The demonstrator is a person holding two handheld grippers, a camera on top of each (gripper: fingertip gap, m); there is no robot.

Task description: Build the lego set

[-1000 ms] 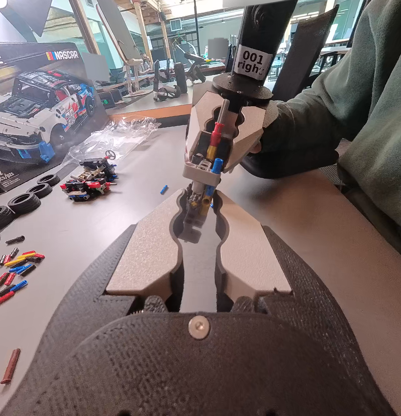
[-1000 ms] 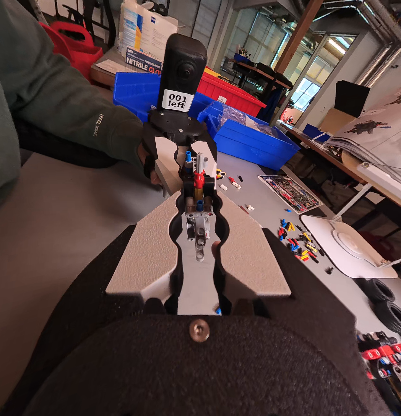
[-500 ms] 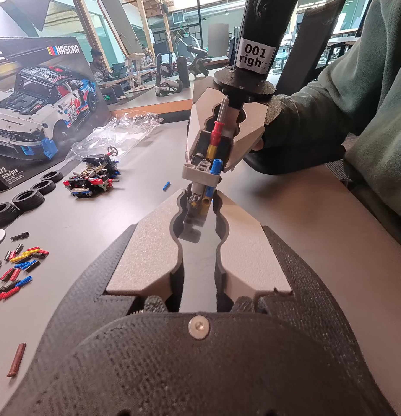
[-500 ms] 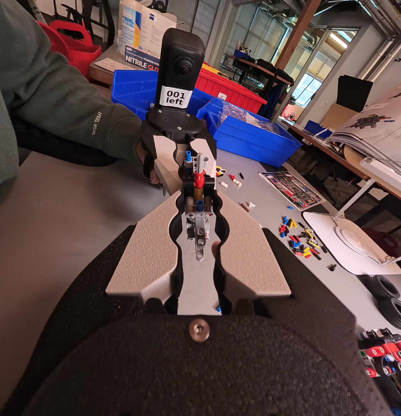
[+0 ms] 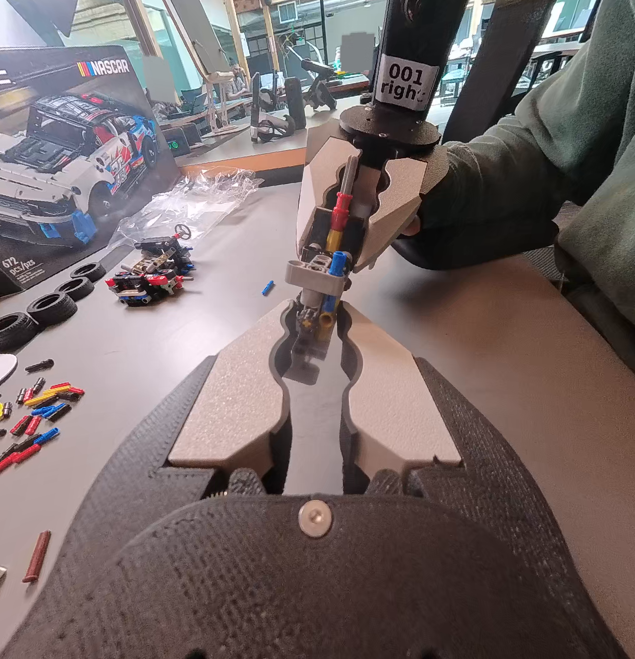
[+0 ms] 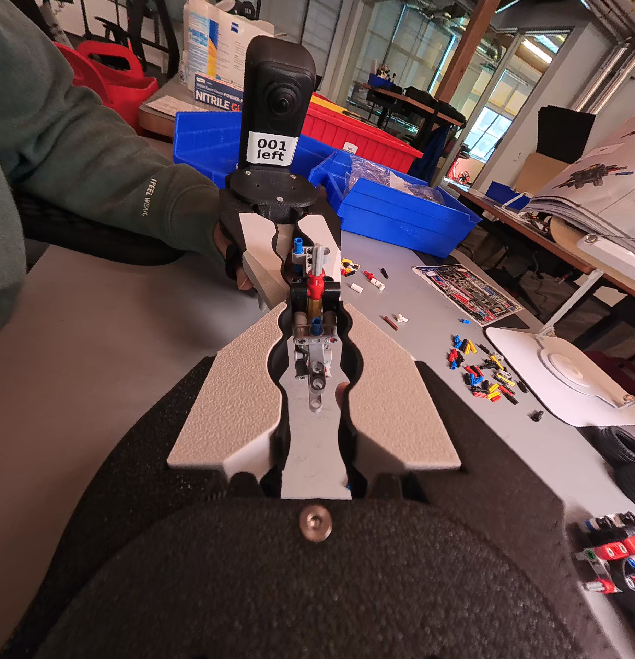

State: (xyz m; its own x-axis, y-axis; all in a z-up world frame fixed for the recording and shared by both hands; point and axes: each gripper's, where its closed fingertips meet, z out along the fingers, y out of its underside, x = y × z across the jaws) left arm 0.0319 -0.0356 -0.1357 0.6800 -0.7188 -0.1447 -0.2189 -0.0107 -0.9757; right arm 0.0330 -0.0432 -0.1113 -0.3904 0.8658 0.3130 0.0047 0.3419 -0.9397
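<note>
Grey counter (image 5: 451, 356) under my hands, workshop behind. Between my two tools hangs a small brick-built assembly (image 5: 317, 274) of beams, pins and an axle: light and rigid, I judge, but only friction-fitted, so a twist could pop a piece loose; the flat black and grey frame sides look the safest holds. My left hand-held gripper (image 5: 314, 321) pinches its dark lower end, my right hand-held gripper (image 6: 314, 331) pinches the black-framed end. Left of the assembly on the counter lie a loose blue pin (image 5: 268, 287), a half-built chassis (image 5: 150, 274), tyres (image 5: 52, 306), scattered pins (image 5: 30, 417) and the car's box (image 5: 59, 149).
</note>
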